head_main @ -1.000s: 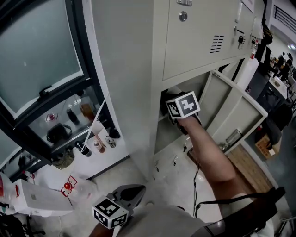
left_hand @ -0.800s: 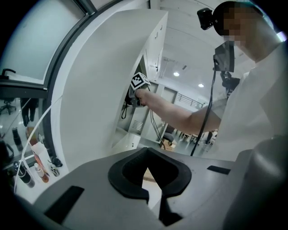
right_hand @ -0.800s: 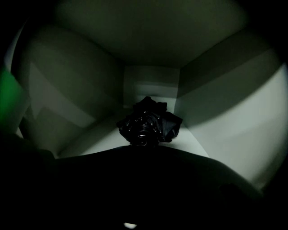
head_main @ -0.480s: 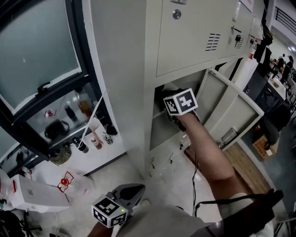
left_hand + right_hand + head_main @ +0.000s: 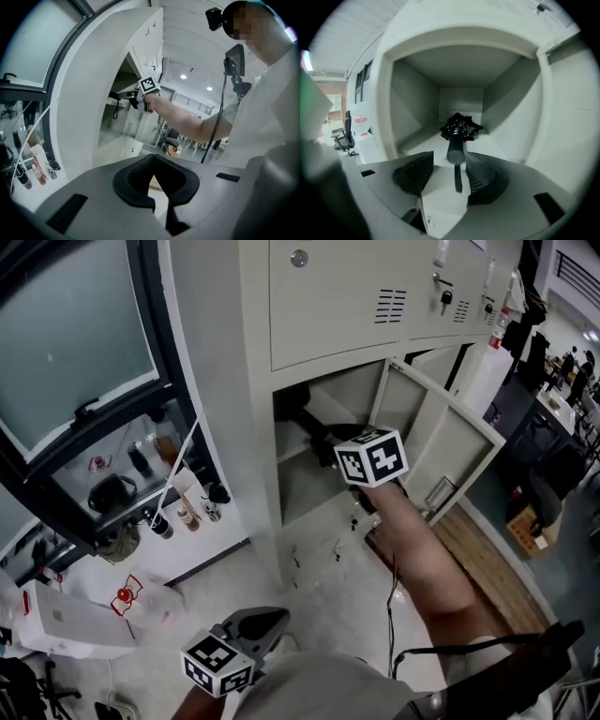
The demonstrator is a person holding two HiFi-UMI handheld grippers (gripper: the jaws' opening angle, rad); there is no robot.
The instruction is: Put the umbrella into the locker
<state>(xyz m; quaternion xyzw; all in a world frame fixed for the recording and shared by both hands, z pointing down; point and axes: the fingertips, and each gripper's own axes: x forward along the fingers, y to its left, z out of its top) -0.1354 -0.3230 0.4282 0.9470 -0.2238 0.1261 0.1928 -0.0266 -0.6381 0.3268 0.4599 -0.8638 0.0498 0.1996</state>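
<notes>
The umbrella (image 5: 458,130), black and folded, lies inside the open lower compartment of the locker (image 5: 412,105), canopy end deep in and handle pointing outward. The right gripper (image 5: 451,158) is at the compartment's mouth with its jaws opening; the handle's end and its dangling strap show between them (neither pad presses on it). The locker door (image 5: 450,451) stands swung out to the right. Low down near the person's body, the left gripper (image 5: 152,157) has its jaws closed together on nothing
</notes>
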